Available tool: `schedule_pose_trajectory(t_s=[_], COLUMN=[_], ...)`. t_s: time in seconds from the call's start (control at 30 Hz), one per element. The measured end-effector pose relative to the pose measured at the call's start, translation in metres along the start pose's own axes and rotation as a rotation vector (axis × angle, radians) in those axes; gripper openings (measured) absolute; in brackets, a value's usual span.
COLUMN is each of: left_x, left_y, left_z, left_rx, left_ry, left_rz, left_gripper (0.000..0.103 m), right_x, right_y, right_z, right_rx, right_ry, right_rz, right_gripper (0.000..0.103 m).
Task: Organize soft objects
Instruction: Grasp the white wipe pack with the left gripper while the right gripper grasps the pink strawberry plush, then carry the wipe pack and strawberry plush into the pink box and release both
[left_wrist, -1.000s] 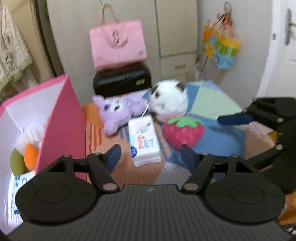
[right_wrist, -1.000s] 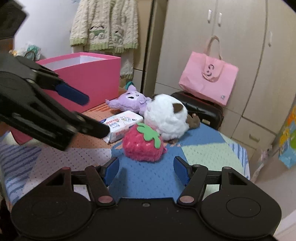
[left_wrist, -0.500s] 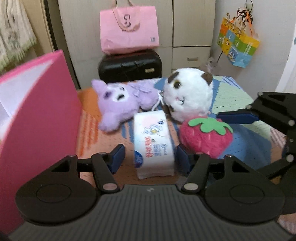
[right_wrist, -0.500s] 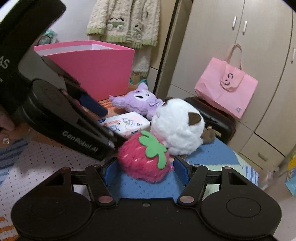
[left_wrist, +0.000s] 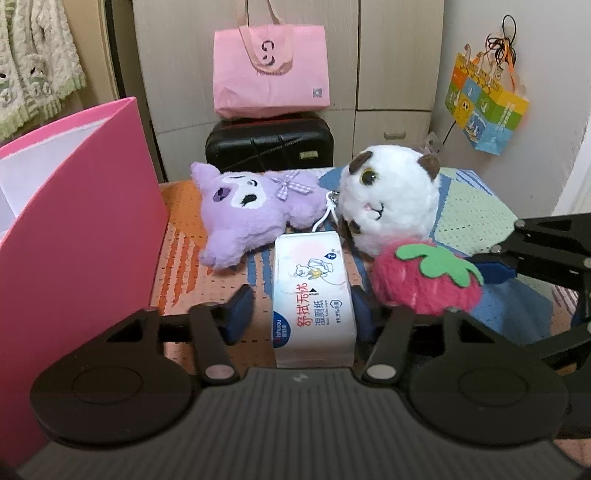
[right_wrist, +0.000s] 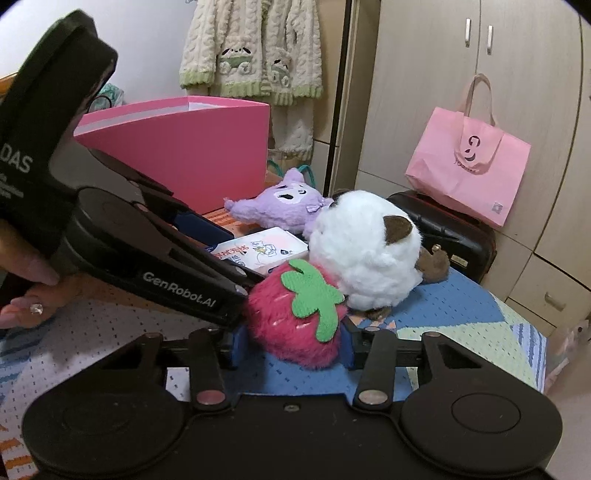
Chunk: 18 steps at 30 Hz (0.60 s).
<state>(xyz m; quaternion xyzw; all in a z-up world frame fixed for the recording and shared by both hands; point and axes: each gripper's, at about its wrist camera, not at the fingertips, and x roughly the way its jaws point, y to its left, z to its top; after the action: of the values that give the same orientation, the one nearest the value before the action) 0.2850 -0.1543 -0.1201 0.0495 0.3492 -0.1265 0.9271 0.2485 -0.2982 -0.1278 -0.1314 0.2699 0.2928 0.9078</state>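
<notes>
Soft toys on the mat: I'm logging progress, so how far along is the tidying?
Early. Four items are on the mat: tissue pack, strawberry plush, purple plush, white plush. Left gripper straddles the tissue pack, right gripper straddles the strawberry plush; both open, neither lifted. All four must go into the pink box, whose contents aren't visible.

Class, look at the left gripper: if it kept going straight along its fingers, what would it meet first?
The left gripper already straddles the wet-wipes pack, so the pack would meet it first. Beyond that lie the purple plush and the white plush, though depth is hard to judge.
</notes>
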Motion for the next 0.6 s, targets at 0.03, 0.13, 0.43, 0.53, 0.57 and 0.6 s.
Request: schedule_pose_trajectory(t_s=[0.03,0.13,0.43,0.53,0.57,0.6], left_x=[-0.001,-0.003,-0.016,-0.026,-0.03,-0.033], left_y=[0.0,-0.002,-0.003,-0.003,-0.003,-0.002], left_z=[-0.001,-0.003,-0.01,-0.012,-0.013,-0.014], left_rx=[0.003,0.011,0.003,-0.003,-0.006,-0.01], left_ry=[-0.006,-0.022,-0.031,-0.054,-0.061,-0.066], left_rz=[0.001,0.009,-0.021,-0.02,-0.017,-0.015], left_gripper=[0.042,0.039,0.038,0.038,0.038,0.038], right_x=[-0.001,-0.007,-0.026,-0.03,-0.032,-0.034], right_y=[0.001,0.002,0.004,0.01,0.011,0.011], right_z=[0.0,-0.003,-0.014,-0.018,-0.018,-0.019], right_rx=[0.01,0.044,0.178,0.185,0.192,0.2], right_ry=[0.002,0.004,0.008,0.005,0.004,0.001], right_rz=[-0.008,-0.026,-0.06,-0.086,-0.09,-0.095], right_gripper=[0.051,0.051,0.051,0.051,0.051,0.051])
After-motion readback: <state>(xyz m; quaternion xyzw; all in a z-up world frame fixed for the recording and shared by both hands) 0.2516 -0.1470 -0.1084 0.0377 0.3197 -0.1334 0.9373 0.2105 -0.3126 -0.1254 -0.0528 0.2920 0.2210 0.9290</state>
